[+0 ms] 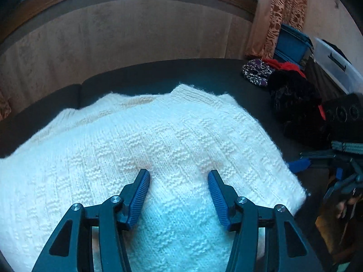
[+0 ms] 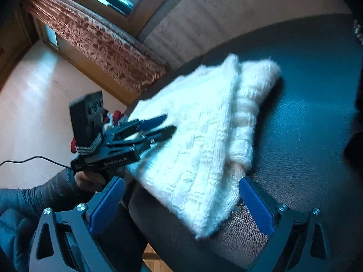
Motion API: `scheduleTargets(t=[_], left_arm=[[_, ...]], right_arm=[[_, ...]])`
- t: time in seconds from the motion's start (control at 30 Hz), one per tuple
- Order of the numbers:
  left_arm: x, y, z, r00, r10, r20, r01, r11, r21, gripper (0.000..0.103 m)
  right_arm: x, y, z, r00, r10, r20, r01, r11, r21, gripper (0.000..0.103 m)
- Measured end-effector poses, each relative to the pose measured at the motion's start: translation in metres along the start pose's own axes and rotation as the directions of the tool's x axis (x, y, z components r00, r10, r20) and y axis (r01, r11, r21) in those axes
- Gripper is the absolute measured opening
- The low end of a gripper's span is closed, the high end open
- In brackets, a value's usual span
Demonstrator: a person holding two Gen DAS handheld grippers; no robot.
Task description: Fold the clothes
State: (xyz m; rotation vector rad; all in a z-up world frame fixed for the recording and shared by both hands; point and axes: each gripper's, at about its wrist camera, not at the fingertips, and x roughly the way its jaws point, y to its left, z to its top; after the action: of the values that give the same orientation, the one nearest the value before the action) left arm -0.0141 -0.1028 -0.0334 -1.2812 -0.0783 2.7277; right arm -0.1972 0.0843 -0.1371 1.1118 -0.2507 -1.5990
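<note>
One white sweater (image 1: pixel 140 140) folded | left tongs (image 2: pixel 169 124) label unreadable

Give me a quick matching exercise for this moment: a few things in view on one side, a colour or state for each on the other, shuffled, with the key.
Things:
1. white knit sweater
2. left gripper
3. right gripper
4. pile of clothes

States:
A. jaws spread as wide as they go, a corner of the knit between them, unpinched
B. folded, flat on the dark sofa seat
C. dark and red garments heaped, not yet folded
D. jaws partly open, tips just over the knit

Pairs: 1-B, 2-D, 3-A, 4-C
</note>
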Motion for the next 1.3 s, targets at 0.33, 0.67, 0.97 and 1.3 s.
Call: scheduleTargets(t=[0.33, 0.67, 0.97, 1.3], left_arm=[[0.005, 0.0, -0.002, 1.0, 0.003, -0.002, -0.003, 1.0, -0.001, 0.055], [0.005, -0.004, -0.003, 0.999, -0.025, -0.044, 0.026, 1.0, 0.011, 0.058], [-0.001, -0.019, -0.012, 0.998, -0.033, -0.046, 0.03, 0.998, -0.059, 0.058], [-0.028, -0.018, -0.027, 0.995, -0.097, 0.009, 0.098, 0.993, -0.062, 0.057]], right_arm=[[0.04, 0.02, 0.01, 0.96, 0.15, -0.238, -0.165, 0.985, -0.046, 0.103], [0.058, 0.032, 0.0, 0.746, 0.245, -0.619, -0.323, 0.946, -0.014, 0.103], [0.015, 0.015, -0.014, 0.885, 0.203, -0.419, -0.211, 0.977, 0.028, 0.103], [-0.06, 0.003, -0.018, 0.98, -0.089, -0.178, 0.108, 0.989, 0.101, 0.103]])
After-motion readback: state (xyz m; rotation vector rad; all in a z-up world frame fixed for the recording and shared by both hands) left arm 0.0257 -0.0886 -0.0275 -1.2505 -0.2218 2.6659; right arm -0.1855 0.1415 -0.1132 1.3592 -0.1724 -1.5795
